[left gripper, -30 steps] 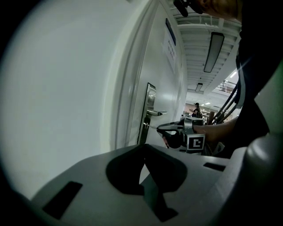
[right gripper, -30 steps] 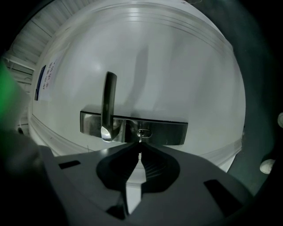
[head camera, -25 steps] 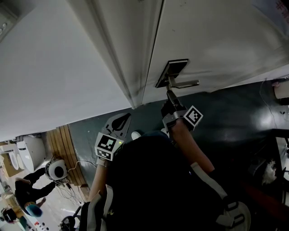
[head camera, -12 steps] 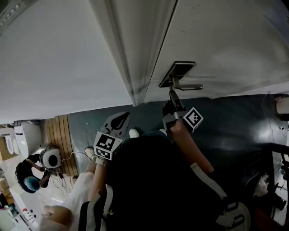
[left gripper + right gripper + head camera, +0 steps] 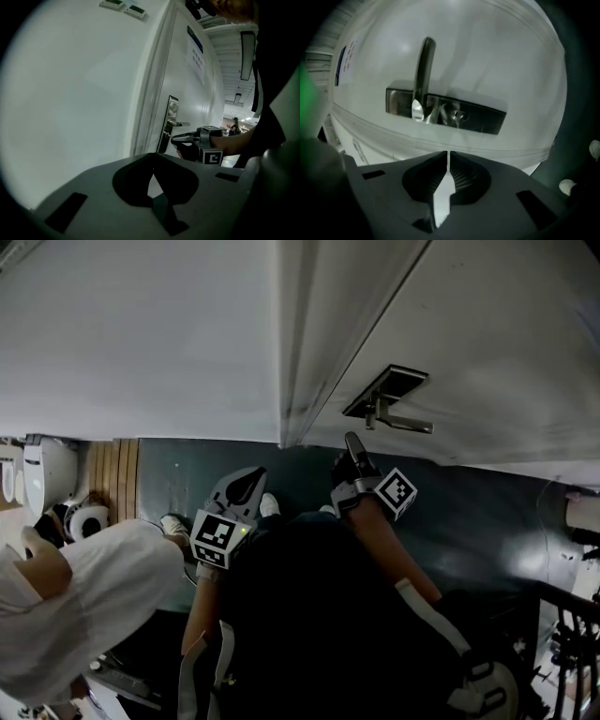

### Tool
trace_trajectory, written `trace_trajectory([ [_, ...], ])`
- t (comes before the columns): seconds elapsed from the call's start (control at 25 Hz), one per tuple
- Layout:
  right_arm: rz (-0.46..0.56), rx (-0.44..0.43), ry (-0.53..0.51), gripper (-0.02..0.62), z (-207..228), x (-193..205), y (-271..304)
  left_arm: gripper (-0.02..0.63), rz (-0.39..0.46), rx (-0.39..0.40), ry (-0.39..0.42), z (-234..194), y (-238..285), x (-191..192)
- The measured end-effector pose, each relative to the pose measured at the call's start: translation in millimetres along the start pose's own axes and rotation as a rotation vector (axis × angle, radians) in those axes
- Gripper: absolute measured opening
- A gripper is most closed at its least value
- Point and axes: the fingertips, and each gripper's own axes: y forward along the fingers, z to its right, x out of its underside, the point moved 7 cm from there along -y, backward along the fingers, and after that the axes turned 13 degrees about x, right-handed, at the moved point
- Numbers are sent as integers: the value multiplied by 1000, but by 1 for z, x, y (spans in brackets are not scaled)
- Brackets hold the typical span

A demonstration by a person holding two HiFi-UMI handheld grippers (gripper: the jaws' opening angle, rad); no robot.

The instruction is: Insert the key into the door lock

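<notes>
The white door (image 5: 487, 324) carries a dark metal lock plate (image 5: 389, 390) with a lever handle (image 5: 405, 421). In the right gripper view the lock plate (image 5: 483, 117) fills the middle, its handle (image 5: 423, 70) pointing up. A small metal piece, seemingly the key (image 5: 458, 116), sticks out of the plate. My right gripper (image 5: 351, 440) hangs a short way below the plate, apart from it. Its jaws (image 5: 448, 154) are shut down to a thin slit with nothing between them. My left gripper (image 5: 251, 479) is held lower left, shut and empty (image 5: 153, 169).
A door frame edge (image 5: 300, 343) runs beside the door, with a plain white wall (image 5: 141, 324) to its left. The floor (image 5: 487, 512) is dark. A person in white (image 5: 84, 587) stands close at the lower left. Toilets (image 5: 42, 470) sit at the far left.
My right gripper has drawn back from the lock plate, where its tip was a second ago. A person in white has come into the lower left. The left gripper barely moved.
</notes>
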Motion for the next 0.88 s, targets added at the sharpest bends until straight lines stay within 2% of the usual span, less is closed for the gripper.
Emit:
trace_trajectory([
  [0.24,-133,-20,-173,25,-26,22,2,8,59,-118,-53,11,-30,8],
  [0.44,-258,-118,-342,17,-59,46,11,8,124,-245,-94,18,-60,12],
  [0.64,-328,-179,-650,15,-87,69,10,8,165,-337,-115,23,-86,17],
  [0.88,-371,-308,-956,15,-123,98,5,8,211,-448,-124,30,-114,21],
])
